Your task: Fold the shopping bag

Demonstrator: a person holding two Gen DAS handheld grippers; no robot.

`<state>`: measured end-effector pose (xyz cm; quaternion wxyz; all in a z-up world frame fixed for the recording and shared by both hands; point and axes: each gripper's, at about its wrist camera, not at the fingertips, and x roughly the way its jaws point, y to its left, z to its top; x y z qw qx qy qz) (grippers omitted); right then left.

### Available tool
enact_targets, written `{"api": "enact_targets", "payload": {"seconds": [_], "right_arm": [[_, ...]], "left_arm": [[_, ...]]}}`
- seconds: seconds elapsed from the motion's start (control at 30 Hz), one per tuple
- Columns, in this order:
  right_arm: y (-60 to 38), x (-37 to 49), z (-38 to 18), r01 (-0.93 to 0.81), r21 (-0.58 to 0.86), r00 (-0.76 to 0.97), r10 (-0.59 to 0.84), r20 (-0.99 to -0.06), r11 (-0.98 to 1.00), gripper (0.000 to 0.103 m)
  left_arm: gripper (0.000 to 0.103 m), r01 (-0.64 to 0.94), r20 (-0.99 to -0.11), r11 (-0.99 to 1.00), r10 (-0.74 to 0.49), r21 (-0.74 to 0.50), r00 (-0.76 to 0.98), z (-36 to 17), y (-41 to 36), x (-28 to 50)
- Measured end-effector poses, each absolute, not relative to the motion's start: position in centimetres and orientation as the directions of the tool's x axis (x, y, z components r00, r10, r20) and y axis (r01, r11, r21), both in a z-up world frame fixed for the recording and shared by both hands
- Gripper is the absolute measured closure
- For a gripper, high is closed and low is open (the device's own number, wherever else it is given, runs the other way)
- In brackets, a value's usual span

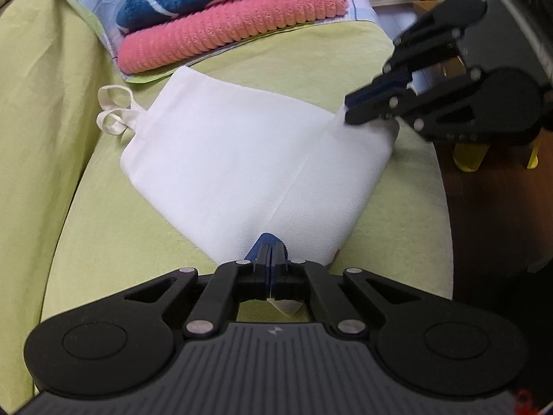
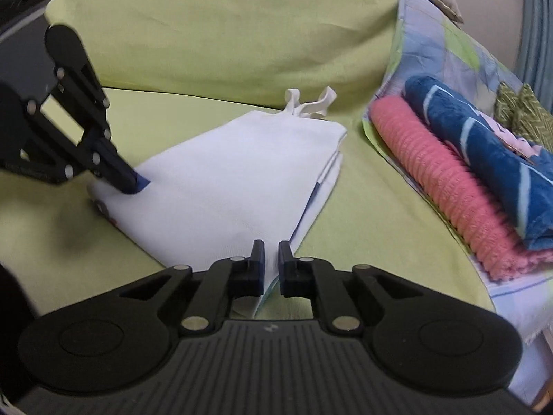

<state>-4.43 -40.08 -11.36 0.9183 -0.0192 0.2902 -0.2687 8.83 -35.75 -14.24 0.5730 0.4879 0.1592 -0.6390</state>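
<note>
**Both claws at the bag's near edge**

The white bag (image 1: pixel 235 159) lies flat on the green sofa (image 1: pixel 52 110), light and limp; corners look like the best hold. The left claw (image 1: pixel 271 257) pinches one corner. The right claw (image 2: pixel 271 256) stands narrowly parted around the other. Only the right view shows the layered side edge; the left shows a centre crease.

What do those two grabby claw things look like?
Both look the same. The left gripper and right gripper are black plastic with blue pads on the fingers, silver rivets at the joints, two round discs, and a grey ribbed base bearing a tiny white mark.
</note>
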Motion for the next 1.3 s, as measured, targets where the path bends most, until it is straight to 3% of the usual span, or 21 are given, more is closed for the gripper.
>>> {"api": "enact_targets", "payload": {"seconds": [0.23,0.33,0.37,0.53,0.9,0.97,1.1,1.13,1.23,1.3], "right_arm": [[-40.2,-4.8,-12.7,0.476,-0.223,0.706,-0.521,-0.48,0.85,0.093],[-40.0,-4.7,-12.4,0.476,-0.207,0.708,-0.512,-0.486,0.855,0.093],[-40.1,-4.6,-12.3,0.475,-0.205,0.707,-0.51,-0.49,0.856,0.093],[-40.1,-4.7,-12.1,0.466,-0.176,0.716,-0.486,-0.501,0.867,0.093],[-41.9,-5.3,-11.5,0.439,-0.11,0.733,-0.426,-0.531,0.892,0.093],[-42.0,-5.2,-11.4,0.43,-0.114,0.734,-0.42,-0.534,0.896,0.093],[-41.9,-5.0,-10.7,0.381,-0.168,0.74,-0.409,-0.535,0.909,0.093],[-41.8,-5.0,-10.4,0.358,-0.188,0.744,-0.401,-0.535,0.915,0.087],[-41.6,-6.7,-9.5,0.24,-0.244,0.805,-0.333,-0.491,0.94,0.052],[-40.8,-7.7,-9.8,0.139,-0.353,0.828,-0.304,-0.471,0.925,0.049]], "left_arm": [[0.103,0.904,-0.761,-0.216,-0.629,0.37,0.161,-14.5,-34.7,8.6],[0.103,0.834,-0.723,-0.269,-0.66,0.482,0.205,-14.3,-33.3,7.4],[0.092,0.809,-0.71,-0.287,-0.672,0.513,0.212,-14.1,-32.7,7.0],[0.061,0.623,-0.661,-0.409,-0.711,0.667,0.242,-14.3,-29.5,5.4],[0.061,0.127,-0.505,-0.492,-0.8,0.861,0.324,-21.7,-28.7,4.8],[0.07,0.126,-0.51,-0.497,-0.802,0.858,0.309,-22.3,-29.2,5.1],[0.072,0.232,-0.581,-0.534,-0.767,0.813,0.272,-20.9,-30.1,6.1],[0.072,0.235,-0.593,-0.546,-0.76,0.804,0.265,-20.6,-30.3,6.2],[0.072,0.28,-0.632,-0.57,-0.736,0.772,0.244,-19.7,-30.6,6.6],[0.072,0.304,-0.648,-0.579,-0.726,0.756,0.231,-19.4,-30.9,6.9]]}}
